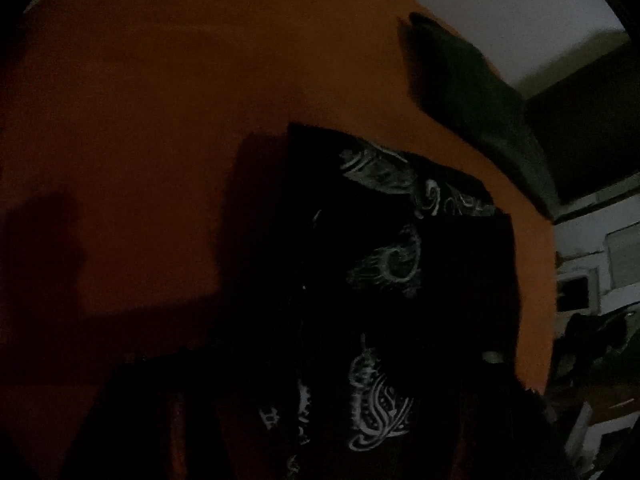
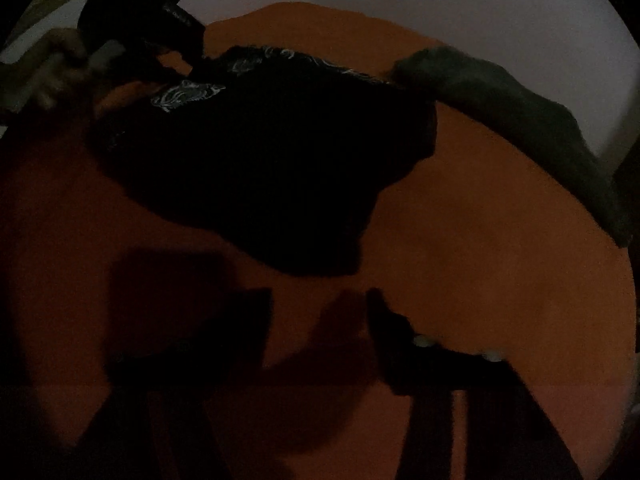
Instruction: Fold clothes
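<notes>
1. Right wrist view: the black patterned garment (image 2: 260, 152) lies bunched on the orange surface (image 2: 480, 240), centre and upper left, seemingly mid-fold.
2. The left gripper (image 2: 188, 56), upper left, bites its edge, probably to drag it over.
3. The right gripper (image 2: 320, 320), lower centre, stands apart and empty, jaws part-open.
4. A dark green cloth (image 2: 520, 120) waits at right.

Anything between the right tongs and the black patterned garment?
No. In the right wrist view only bare orange surface lies between the right tongs and the black patterned garment.
</notes>
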Action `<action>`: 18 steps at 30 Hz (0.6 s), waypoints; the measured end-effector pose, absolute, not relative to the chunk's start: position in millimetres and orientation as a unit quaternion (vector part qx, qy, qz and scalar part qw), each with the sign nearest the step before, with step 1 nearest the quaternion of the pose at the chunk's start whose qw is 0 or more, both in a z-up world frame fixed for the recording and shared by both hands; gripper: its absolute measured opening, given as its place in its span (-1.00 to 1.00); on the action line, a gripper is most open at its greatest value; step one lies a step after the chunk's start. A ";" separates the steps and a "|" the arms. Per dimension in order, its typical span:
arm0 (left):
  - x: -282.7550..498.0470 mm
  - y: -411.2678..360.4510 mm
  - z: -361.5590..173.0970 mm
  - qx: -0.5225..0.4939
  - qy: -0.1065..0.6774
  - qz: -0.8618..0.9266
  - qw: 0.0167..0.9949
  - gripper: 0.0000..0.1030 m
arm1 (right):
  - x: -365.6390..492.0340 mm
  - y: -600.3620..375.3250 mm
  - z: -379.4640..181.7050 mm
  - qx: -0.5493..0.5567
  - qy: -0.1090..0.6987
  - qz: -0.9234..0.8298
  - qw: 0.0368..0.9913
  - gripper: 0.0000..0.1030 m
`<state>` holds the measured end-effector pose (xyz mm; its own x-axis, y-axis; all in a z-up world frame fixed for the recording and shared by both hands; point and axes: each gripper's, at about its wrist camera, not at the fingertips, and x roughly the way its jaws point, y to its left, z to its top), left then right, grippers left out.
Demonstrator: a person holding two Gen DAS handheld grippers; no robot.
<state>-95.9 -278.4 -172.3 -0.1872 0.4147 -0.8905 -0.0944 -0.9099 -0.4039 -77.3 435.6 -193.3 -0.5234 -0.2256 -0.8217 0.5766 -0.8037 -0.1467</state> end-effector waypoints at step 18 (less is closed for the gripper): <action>-151.0 -236.6 -177.9 -0.665 -0.098 0.700 0.240 0.17 | -48.0 436.0 -197.9 0.312 0.330 -0.865 0.211 -0.86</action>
<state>-151.0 -236.6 -177.9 0.0008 0.4673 -0.8841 -0.2060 -0.8651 -0.4574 -48.0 436.0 -197.9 -0.7160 -0.1590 -0.6797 0.5713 -0.6930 -0.4397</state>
